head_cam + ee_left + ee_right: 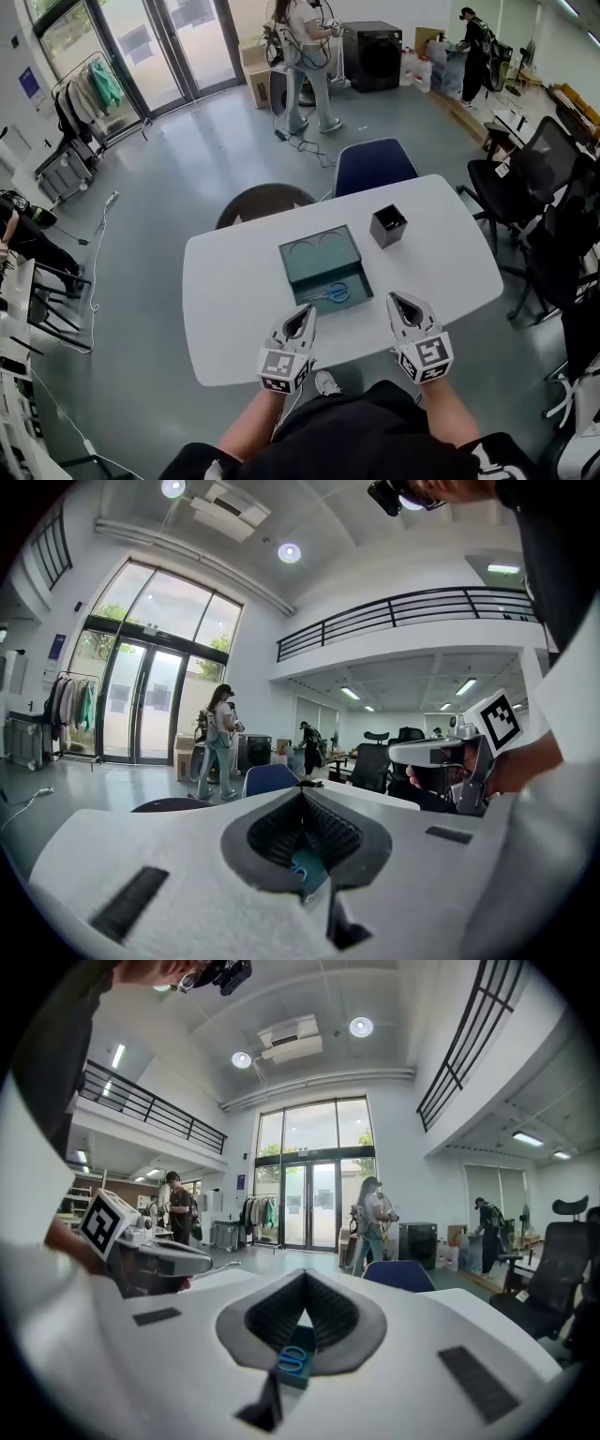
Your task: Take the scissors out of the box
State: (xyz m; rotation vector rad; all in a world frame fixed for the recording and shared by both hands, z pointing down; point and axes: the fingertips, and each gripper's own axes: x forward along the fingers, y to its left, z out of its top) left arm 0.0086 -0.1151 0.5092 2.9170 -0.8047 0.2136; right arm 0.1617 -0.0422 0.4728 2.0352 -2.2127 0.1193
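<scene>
Scissors (330, 294) with blue handles lie in the near right corner of an open teal box (319, 255) at the middle of the white table (234, 281). My left gripper (307, 310) hovers over the table's near edge, just left of the box's near corner, with its jaws shut and nothing in them. My right gripper (396, 299) is level with it on the box's right, also shut and holding nothing. In the left gripper view the blue handles (298, 866) peek through below the closed tips (302, 794). They show likewise (292, 1359) in the right gripper view under the closed tips (304, 1276).
A black square cup (388, 226) stands right of the box's far end. A blue chair (373, 164) and a dark round chair (265, 200) sit at the table's far side, with black office chairs (534, 169) to the right. People (305, 56) stand far back.
</scene>
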